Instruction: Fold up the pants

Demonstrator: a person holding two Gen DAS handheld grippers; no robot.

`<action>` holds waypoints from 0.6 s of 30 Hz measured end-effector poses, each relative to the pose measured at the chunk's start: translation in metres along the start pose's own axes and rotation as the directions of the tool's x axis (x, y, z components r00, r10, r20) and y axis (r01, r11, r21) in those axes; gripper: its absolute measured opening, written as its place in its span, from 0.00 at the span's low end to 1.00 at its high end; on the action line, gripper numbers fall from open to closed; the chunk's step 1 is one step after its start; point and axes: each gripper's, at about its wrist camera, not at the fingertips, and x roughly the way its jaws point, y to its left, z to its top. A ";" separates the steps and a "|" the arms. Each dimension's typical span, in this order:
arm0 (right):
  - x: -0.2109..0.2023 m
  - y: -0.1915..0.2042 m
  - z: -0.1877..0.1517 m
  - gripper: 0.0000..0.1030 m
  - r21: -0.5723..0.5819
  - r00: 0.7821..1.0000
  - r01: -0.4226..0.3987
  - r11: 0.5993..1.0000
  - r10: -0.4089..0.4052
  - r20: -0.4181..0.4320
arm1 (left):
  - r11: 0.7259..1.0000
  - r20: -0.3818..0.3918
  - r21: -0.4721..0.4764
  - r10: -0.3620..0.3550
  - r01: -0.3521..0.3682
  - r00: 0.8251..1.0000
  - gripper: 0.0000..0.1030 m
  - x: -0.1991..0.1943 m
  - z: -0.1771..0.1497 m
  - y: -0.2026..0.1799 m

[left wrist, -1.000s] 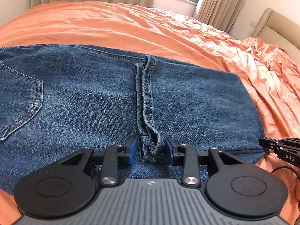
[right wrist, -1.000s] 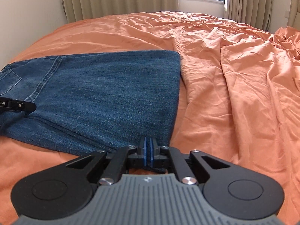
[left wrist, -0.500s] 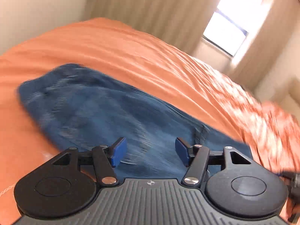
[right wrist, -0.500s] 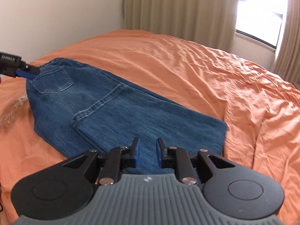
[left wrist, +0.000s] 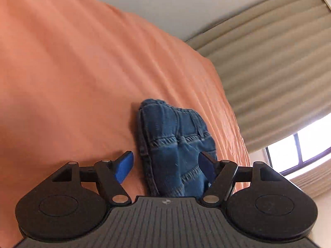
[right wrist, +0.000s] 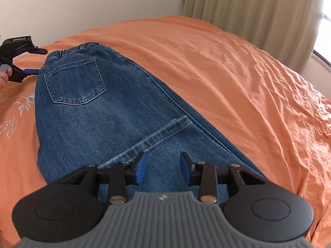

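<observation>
Blue denim pants lie folded on the orange bed, back pocket up, with the leg hems laid across the thighs. My right gripper is open just above the folded legs near the hem seam. My left gripper is open at the waistband end, its jaws either side of the denim edge. It also shows in the right wrist view at the far left, beside the waistband.
The orange bedsheet spreads wide to the right, wrinkled. White embroidery marks the sheet at the left. Beige curtains and a window stand behind the bed. A plain wall is at the left.
Both grippers let go of the leg hem and opened. My left gripper swung away to the waistband end. My right gripper drew back and opened wider over the folded legs.
</observation>
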 end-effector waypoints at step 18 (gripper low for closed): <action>0.103 -0.006 0.022 0.32 -0.072 0.978 -0.107 0.992 0.092 -0.188 | 0.993 0.013 0.100 -0.058 0.056 0.998 0.68 0.064 0.010 0.007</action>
